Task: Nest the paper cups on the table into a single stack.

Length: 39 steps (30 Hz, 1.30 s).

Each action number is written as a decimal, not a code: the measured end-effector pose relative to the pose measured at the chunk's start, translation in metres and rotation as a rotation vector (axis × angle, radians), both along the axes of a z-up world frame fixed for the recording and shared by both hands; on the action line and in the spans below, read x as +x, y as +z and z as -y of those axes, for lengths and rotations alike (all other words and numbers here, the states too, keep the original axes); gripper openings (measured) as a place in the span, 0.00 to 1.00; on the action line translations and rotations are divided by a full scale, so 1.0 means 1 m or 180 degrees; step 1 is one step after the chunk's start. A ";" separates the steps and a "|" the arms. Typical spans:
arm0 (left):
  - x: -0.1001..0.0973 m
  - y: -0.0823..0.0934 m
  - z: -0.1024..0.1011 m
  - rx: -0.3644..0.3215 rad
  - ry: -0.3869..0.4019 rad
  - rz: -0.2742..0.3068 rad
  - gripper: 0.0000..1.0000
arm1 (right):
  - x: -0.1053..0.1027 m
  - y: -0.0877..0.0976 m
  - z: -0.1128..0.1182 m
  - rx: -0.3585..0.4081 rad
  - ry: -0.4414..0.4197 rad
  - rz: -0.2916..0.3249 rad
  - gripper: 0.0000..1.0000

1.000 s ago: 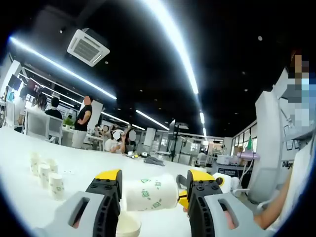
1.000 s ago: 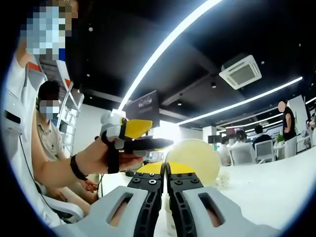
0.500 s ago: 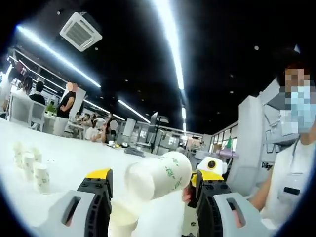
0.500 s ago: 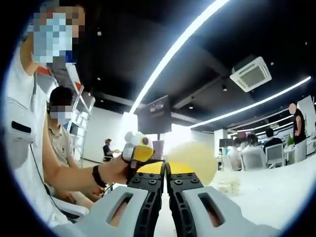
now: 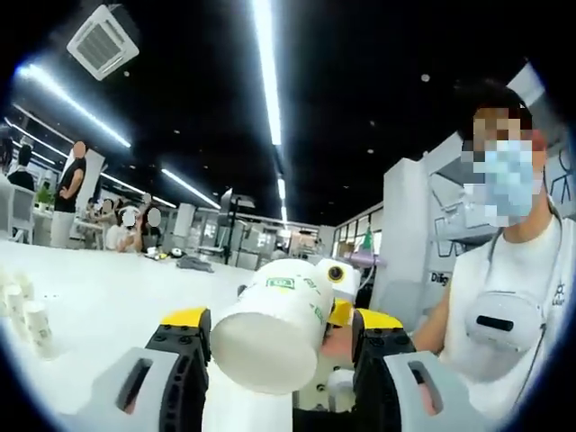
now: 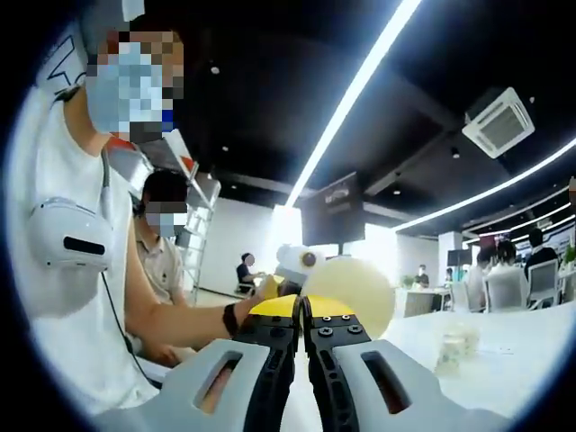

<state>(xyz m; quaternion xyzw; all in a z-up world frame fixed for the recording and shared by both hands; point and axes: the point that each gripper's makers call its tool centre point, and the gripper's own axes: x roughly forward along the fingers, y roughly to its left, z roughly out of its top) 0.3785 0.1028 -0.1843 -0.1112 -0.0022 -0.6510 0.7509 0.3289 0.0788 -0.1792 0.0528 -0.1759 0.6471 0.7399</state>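
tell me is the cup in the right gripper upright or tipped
Tipped: in the left gripper view the cup lies sideways, base toward the camera.

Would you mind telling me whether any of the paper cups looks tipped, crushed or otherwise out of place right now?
One paper cup lies tipped on its side in the air between the left gripper's open fingers, its base facing the camera. The spare cups on the white table stand upright. No damage is visible.

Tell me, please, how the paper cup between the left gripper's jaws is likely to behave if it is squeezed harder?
The cup looks thin-walled and empty, so it would probably dent or go oval. It lies tilted between the left gripper jaws, so it may pivot or slip. It is likely very light.
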 end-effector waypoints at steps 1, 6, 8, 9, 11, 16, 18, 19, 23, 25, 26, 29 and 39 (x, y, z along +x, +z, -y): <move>-0.001 0.000 -0.001 0.0000 -0.0006 -0.0006 0.62 | -0.001 -0.001 0.000 -0.0008 0.0009 0.0006 0.02; 0.000 0.000 -0.010 0.0016 0.0010 -0.0041 0.46 | -0.004 -0.004 0.000 -0.0049 0.0027 0.0015 0.02; -0.001 -0.003 -0.010 0.0074 0.0016 -0.0030 0.46 | -0.004 -0.004 0.001 -0.0055 0.0026 0.0025 0.02; -0.002 -0.004 -0.009 0.0094 0.0026 -0.0023 0.46 | -0.004 -0.005 0.002 -0.0056 0.0022 0.0027 0.02; 0.001 -0.005 -0.009 0.0073 0.0102 -0.0015 0.46 | 0.000 -0.004 0.003 -0.0023 -0.0029 0.0020 0.03; 0.007 0.006 -0.014 -0.0312 0.0227 -0.0164 0.45 | 0.014 0.000 0.007 0.0143 -0.0252 -0.0032 0.35; 0.006 0.007 -0.015 -0.0400 0.0197 -0.0223 0.45 | 0.022 -0.005 0.007 0.0110 -0.0372 -0.0077 0.41; 0.005 0.008 -0.015 -0.0434 0.0175 -0.0239 0.45 | 0.023 -0.005 0.008 0.0118 -0.0376 -0.0091 0.45; -0.010 0.012 -0.006 -0.0618 -0.0119 -0.0392 0.45 | 0.023 -0.007 0.003 0.0265 -0.0241 -0.0201 0.54; -0.016 0.011 0.001 -0.0639 -0.0234 -0.0455 0.46 | 0.017 -0.002 0.000 0.0408 -0.0108 -0.0172 0.56; -0.017 0.011 0.002 -0.0634 -0.0242 -0.0457 0.46 | 0.015 0.000 -0.001 0.0442 -0.0070 -0.0156 0.57; -0.026 0.009 0.011 -0.0598 -0.0372 -0.0474 0.46 | 0.011 0.003 -0.004 0.0508 0.0024 -0.0088 0.58; -0.048 0.008 0.026 -0.0542 -0.0809 -0.0676 0.46 | -0.025 0.017 -0.010 0.0648 0.0352 0.0399 0.55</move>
